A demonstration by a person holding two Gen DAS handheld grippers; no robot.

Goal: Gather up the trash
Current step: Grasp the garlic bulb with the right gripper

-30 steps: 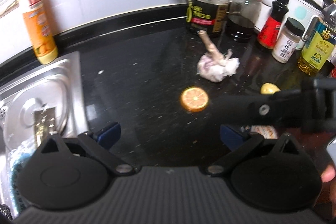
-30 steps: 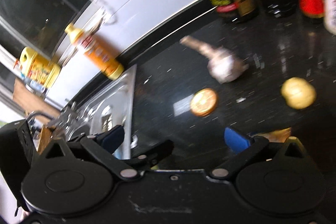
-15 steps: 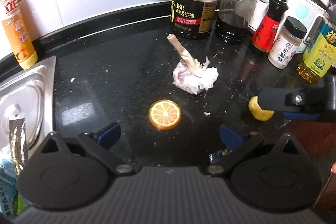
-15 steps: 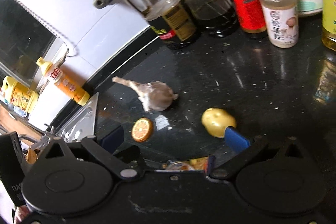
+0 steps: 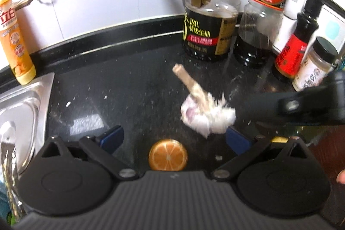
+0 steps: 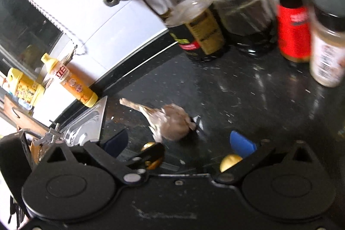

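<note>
**Scraps Still on the Counter, Both Claws Empty**

No part of the collecting could be judged as done. Three scraps were seen loose on the black countertop (image 5: 133, 87): a garlic head (image 5: 204, 115) with its dry stalk, an orange slice (image 5: 168, 158), and a yellow piece (image 6: 229, 161) of which only a small part was shown. No bin or bag was shown in either view, so the place of disposal could not be told.

The left gripper (image 5: 172, 139) was held with its blue-tipped fingers spread wide and nothing between them. The orange slice was found in the gap between them, close to the gripper body, and the garlic head just beyond and toward the right fingertip. The right gripper (image 6: 183, 141) was likewise spread and empty, with the garlic head ahead of its gap; the yellow piece lay right beside its right finger. In the left view the right gripper was seen reaching in from the side, close by the garlic.

The condiment bottles (image 5: 207, 31) at the wall were judged not to be trash.
</note>
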